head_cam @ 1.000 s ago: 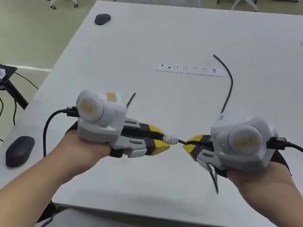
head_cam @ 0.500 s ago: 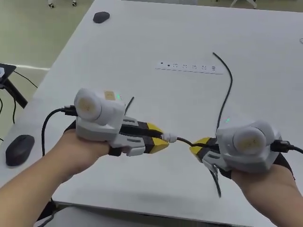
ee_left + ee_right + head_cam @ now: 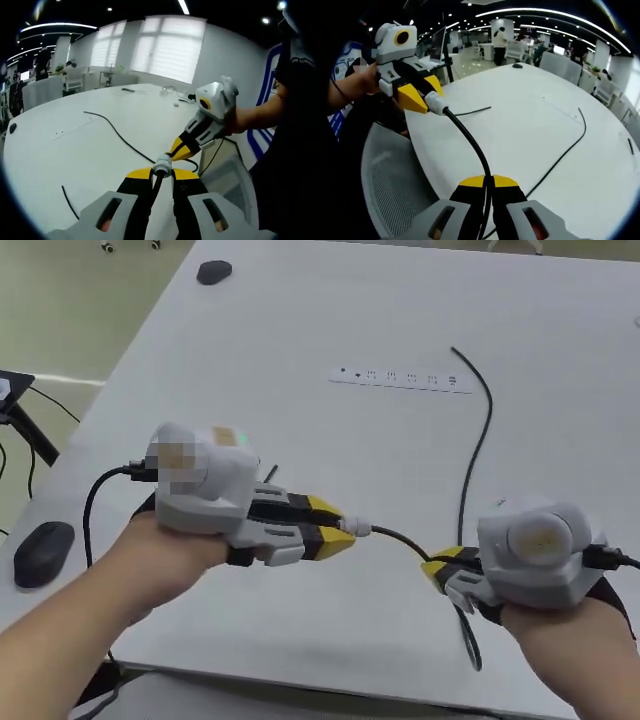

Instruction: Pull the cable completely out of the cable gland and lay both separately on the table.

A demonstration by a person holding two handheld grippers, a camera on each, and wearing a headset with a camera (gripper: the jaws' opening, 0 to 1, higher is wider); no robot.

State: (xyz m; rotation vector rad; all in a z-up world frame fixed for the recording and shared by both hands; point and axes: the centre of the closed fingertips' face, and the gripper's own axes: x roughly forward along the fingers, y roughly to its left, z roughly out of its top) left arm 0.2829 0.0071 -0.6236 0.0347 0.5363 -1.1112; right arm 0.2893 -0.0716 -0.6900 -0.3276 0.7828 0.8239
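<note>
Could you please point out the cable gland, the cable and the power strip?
cable gland [image 3: 357,528]: head view, its white body.
cable [image 3: 400,538]: head view, the black span beyond the gland.
power strip [image 3: 400,381]: head view, its middle.

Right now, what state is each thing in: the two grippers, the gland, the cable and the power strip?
left gripper: shut on the cable gland.
cable gland: held in the air, cable still through it.
right gripper: shut on the cable.
cable: spans both grippers, not yet pulled out.
power strip: lying flat, untouched.
</note>
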